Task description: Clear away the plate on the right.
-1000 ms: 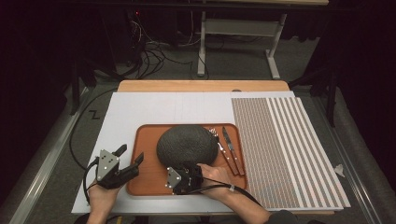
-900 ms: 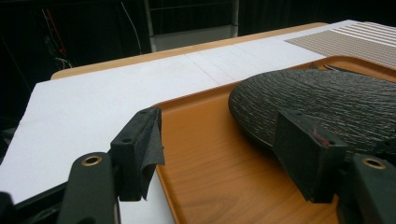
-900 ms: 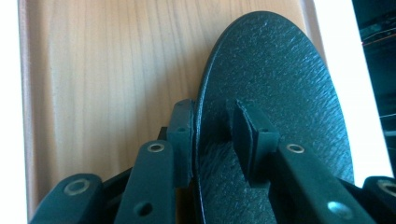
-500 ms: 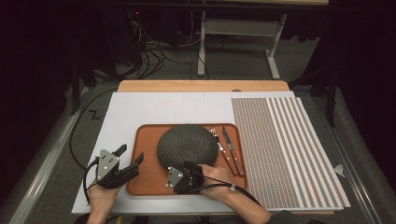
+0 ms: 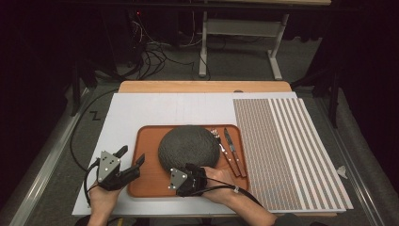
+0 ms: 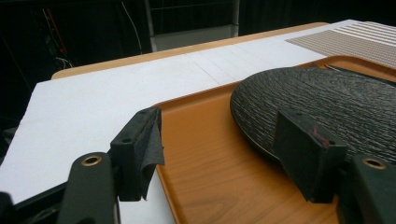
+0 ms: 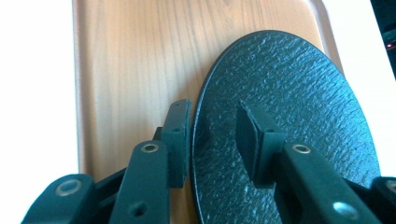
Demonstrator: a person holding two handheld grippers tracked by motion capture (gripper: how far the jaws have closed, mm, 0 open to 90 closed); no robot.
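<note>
Right gripper [image 7: 212, 140] straddles plate [image 5: 189, 147] rim, jaws parted (just opened, no clamp); shallow bite risks slip onto tray [image 5: 146, 183]. Left gripper [image 5: 131, 162] open.

The right gripper [image 7: 212, 140] straddles the rim of the dark textured plate [image 7: 289, 102], jaws apart and just opened wider, one over the plate, one beside it above the wooden tray [image 7: 130, 60].

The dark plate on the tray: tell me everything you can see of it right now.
The plate is round, dark grey to black, with a rough, pebbled matte surface like stone or textured ceramic. It lies on the orange wooden tray, beside a fork and knife. The right gripper straddles its near rim, one jaw over the top, not visibly pressing.
</note>
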